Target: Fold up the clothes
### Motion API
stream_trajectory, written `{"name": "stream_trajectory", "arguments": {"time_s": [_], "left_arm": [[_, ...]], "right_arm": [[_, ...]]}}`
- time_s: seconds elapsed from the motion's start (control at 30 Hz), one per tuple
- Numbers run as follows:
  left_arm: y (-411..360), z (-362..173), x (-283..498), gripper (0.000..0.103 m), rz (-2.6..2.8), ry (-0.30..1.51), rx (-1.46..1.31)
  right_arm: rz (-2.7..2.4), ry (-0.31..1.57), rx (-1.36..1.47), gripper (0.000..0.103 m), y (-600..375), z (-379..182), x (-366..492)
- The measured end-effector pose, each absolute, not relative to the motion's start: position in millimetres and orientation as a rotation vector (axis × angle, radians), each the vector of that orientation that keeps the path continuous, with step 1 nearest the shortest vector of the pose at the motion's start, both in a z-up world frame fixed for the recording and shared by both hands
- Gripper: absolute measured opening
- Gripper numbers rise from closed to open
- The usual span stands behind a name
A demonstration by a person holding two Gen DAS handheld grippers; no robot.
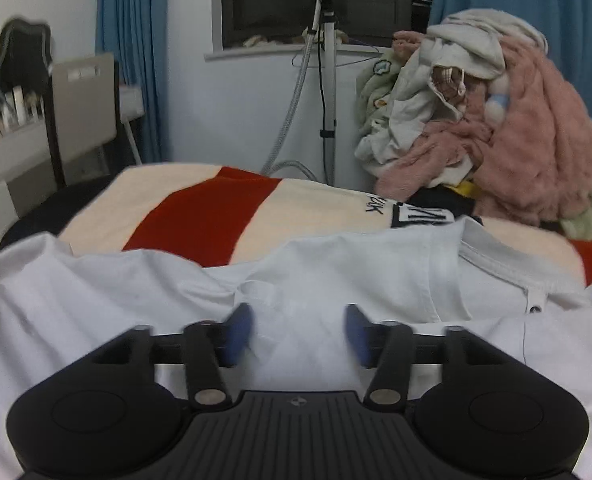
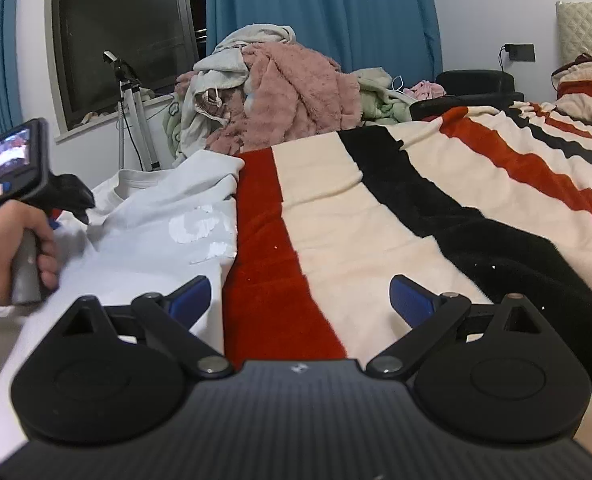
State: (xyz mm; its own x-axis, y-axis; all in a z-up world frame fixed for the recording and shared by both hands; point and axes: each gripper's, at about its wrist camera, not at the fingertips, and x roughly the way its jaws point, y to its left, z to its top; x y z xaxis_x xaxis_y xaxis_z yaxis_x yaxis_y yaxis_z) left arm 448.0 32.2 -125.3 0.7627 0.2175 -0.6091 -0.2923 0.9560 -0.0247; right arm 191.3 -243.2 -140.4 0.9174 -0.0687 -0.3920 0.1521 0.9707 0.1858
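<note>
A white T-shirt (image 1: 336,272) lies spread out on a bed. Under it is a striped blanket (image 2: 376,240) with red, cream and black bands. The shirt is a bit wrinkled, and its collar (image 1: 496,264) shows on the right side of the left camera's view. In the right camera's view a white print (image 2: 200,228) shows on the shirt near its edge.

The left gripper (image 1: 299,328) sits low over the shirt. Its two blue fingers (image 1: 238,332) stand apart with white cloth showing between them. They hold nothing. A person's hand (image 2: 12,252) grips its handle, as the right camera shows at its left edge.

The right gripper (image 2: 300,300) is open wide and holds nothing. Its left finger (image 2: 190,298) is over the edge of the shirt. Its right finger (image 2: 410,300) is over the cream part of the blanket.

Behind the shirt, at the far side of the bed, there is a big pile of clothes (image 1: 496,120), with a fluffy pink one on top. Blue curtains (image 2: 320,12) hang by a dark window (image 2: 124,28). A thin stand (image 1: 328,92) with a hose is next to the wall.
</note>
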Motion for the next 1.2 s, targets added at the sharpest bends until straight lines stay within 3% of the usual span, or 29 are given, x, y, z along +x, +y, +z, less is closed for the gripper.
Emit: {"name": "stream_trajectory", "arguments": {"time_s": [0.13,0.4,0.8,1.2], "left_arm": [[43.6,-113.2,414.5,0.068,0.214,0.676,-0.168],[15.4,-61.5,243.7,0.098,0.022,0.61,-0.026],[8.9,-24.3,44.3,0.103,-0.061,0.524,0.002],[38.2,-4.4,-24.7,0.103,-0.073,0.479,-0.086]], "right_arm": [[-0.109,0.382,0.204,0.097,-241.1,-138.5,189.9],[-0.048,0.321,0.179,0.097,-234.1,-116.0,168.8],[0.068,0.291,0.132,0.097,-210.6,-68.6,98.7],[0.154,0.283,0.112,0.097,-188.5,-40.4,43.0]]}}
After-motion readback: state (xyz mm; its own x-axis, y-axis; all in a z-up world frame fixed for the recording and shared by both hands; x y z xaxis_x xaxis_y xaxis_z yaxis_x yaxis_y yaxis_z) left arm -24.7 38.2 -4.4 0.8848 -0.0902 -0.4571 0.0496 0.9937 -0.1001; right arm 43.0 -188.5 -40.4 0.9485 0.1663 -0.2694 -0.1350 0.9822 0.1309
